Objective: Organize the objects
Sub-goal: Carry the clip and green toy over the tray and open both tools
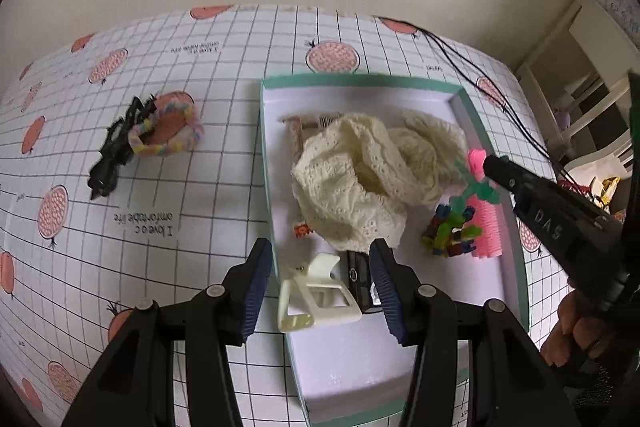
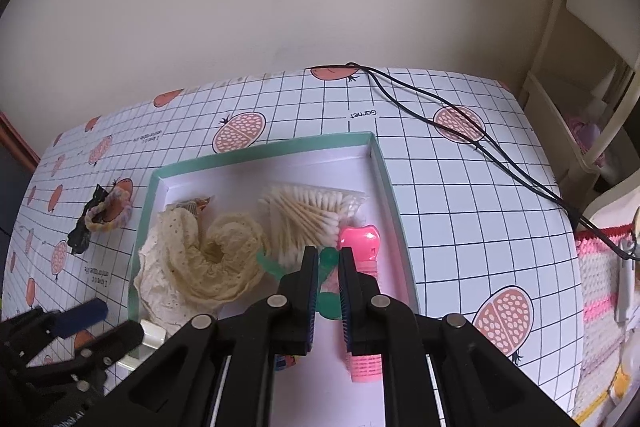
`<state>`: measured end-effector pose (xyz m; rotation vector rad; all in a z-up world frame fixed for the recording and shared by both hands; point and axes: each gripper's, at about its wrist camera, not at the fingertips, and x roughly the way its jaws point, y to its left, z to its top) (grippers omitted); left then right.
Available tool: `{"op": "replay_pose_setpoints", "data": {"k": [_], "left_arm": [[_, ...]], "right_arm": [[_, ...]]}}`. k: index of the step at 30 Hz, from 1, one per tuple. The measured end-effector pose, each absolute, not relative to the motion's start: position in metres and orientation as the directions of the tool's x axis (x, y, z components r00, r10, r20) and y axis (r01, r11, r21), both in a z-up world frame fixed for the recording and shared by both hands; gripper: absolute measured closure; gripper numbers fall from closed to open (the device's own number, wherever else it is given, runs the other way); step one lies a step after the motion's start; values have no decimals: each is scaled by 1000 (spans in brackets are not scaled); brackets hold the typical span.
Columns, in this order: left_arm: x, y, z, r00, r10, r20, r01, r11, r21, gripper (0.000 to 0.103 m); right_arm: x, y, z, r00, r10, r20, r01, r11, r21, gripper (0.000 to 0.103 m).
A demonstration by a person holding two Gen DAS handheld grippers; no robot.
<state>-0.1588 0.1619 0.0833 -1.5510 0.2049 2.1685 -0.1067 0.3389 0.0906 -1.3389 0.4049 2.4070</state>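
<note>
In the box [image 1: 516, 227], lace [image 1: 360, 183] half-covering swabs [image 2: 308, 215], right claw [image 2: 328, 267] hiding green clip [image 2: 329, 261]

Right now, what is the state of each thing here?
Box: open, no lid on it.
Cream lace cloth: bunched inside the box.
Left claw: open around the white clip.
Right claw: nearly shut on the green piece.
Pastel scrunchie: outside the box.

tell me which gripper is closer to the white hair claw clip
Left. The left gripper sits open with the white claw clip between its fingers at the box's near corner. The right gripper is across the box, by the pink roller.
</note>
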Motion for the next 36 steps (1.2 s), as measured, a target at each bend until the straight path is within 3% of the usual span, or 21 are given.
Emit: {"op": "replay_pose_setpoints", "data": {"k": [3,12,14,16,18,22,24,30,36], "left_arm": [[-164,161,88,-286,283,-916,-444,-886,-136,51],[-172,152,94,-342,286,-895,-406,-904,-133,49],[-173,149,94,-355,277,-893,-397,-909,-125,43],[-175,146,94,-370,271,-889,-385,-915,-119,29],[-177,143,94,-384,268,-884,-377,-919,-115,25],[-182,135,93,-422,256,-869,-342,-933,-109,4],[-186,132,91,-431,247,-868,-325,-940,-106,1],[-194,119,88,-455,224,-862,-274,-956,-104,0],[-198,109,88,-472,222,-853,-243,-963,-116,0]], "right_arm": [[-106,338,92,-490,174,-854,-438,-897,68,75],[-107,334,101,-516,163,-841,-423,-902,85,74],[-106,333,103,-521,159,-839,-420,-903,90,74],[-107,331,103,-524,157,-837,-415,-905,90,74],[-108,329,104,-527,159,-835,-410,-908,86,59],[-110,327,104,-534,152,-832,-402,-911,91,40],[-111,325,103,-536,148,-831,-396,-914,93,31],[-112,322,103,-546,151,-824,-388,-917,89,7],[-112,319,103,-548,152,-823,-378,-922,82,0]]}}
